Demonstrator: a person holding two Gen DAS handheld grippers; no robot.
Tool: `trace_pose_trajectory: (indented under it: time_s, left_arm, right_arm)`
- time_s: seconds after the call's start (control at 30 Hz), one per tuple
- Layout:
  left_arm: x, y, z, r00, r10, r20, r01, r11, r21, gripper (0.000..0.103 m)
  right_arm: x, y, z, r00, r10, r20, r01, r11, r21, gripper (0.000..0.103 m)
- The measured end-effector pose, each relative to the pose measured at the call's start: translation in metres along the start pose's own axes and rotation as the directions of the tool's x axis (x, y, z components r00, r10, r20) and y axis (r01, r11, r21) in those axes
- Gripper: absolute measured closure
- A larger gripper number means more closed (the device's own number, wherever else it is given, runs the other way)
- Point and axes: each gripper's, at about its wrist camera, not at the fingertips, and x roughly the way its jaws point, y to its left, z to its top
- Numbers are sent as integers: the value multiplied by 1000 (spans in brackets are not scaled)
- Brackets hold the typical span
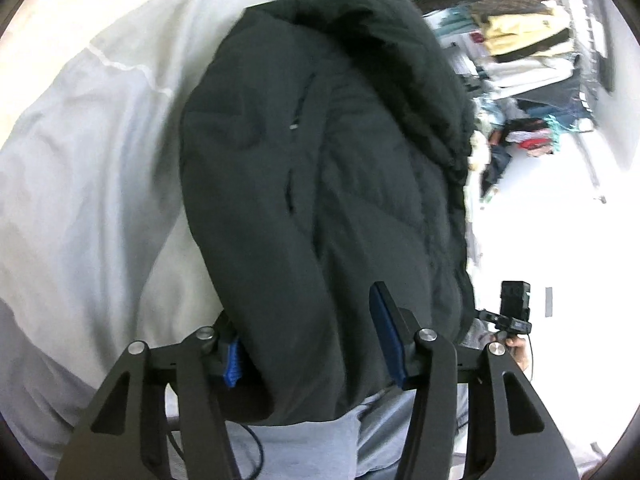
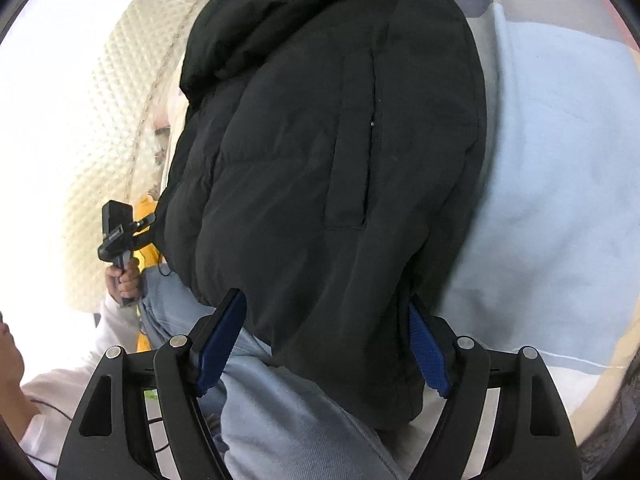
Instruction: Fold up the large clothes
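A black puffy jacket lay folded in a thick bundle on a pale bedsheet, its hood at the far end and its near hem hanging over the person's lap, on light blue jeans. A zipped pocket slit ran along its upper face. The left gripper straddled the near hem: both blue pads sat at the sides of the fabric roll, the left one partly buried under it; whether they pressed on the cloth could not be told. The right gripper stood with its jaws wide, the jacket's lower edge between the pads, the right pad just beside the cloth, no clear squeeze seen. In the right wrist view the person's left hand held the other gripper's handle beside the jacket. A light blue blanket lay right of the jacket there. A cluttered clothes rack stood well apart, across a white floor.
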Motion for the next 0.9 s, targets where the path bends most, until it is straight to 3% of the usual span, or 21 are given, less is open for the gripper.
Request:
trace_pose_trajectory:
  time_s: [0.1, 0.13, 0.23, 0.3, 0.43, 0.53, 0.6, 0.67, 0.7, 0.77, 0.83, 0.87, 0.9]
  left_arm:
    - [12, -1, 2, 993, 117, -11, -117, 993, -23, 41]
    - [16, -1, 1, 980, 200, -16, -201, 979, -30, 38]
    - [26, -5, 1, 948, 315, -33, -316, 949, -7, 23]
    - [28, -6, 2, 947, 318, -41, -318, 948, 3, 23]
    - [35, -4, 4, 967, 243, -79, -244, 970, 2, 23]
    - [38, -6, 3, 975, 208, -75, -208, 978, 1, 24]
    - [39, -8, 2, 980, 188, -67, -189, 982, -1, 24]
    - [39, -15, -2, 985, 165, -48, -163, 986, 31, 31]
    - [34, -21, -5, 989, 146, -24, -144, 987, 64, 45]
    - [30, -34, -10, 996, 91, 21, -93, 989, 111, 51]
    - [26, -38, -13, 995, 85, 50, -91, 988, 128, 67]
    - [23, -39, -13, 995, 75, 66, -83, 988, 126, 72]
    - [20, -40, -13, 995, 58, 80, -68, 990, 120, 81]
  right_arm:
    - [21, -11, 9, 999, -30, -41, 31, 999, 29, 25]
    - [27, -17, 11, 997, -36, -74, 38, 999, 22, 25]
    - [43, -27, 15, 987, -41, -156, 43, 999, 9, 25]
    - [42, -17, 18, 988, -6, -156, 3, 1000, -23, 24]
    - [32, 26, 22, 987, 89, -137, -112, 979, -169, 24]
    - [36, 37, 21, 986, 37, -161, -73, 972, -225, 22]
    - [48, 23, 21, 980, -6, -197, -28, 985, -168, 22]
    - [56, 12, 19, 972, -16, -233, -15, 991, -131, 22]
    - [61, 10, 16, 967, -17, -254, -16, 992, -128, 22]
    - [58, 16, 16, 969, -36, -245, -7, 985, -171, 25]
    - [51, 35, 16, 975, -41, -217, -12, 972, -236, 31]
    - [50, 41, 15, 977, -51, -207, -5, 965, -260, 45]
    - [42, 53, 15, 980, -97, -172, 40, 950, -309, 67]
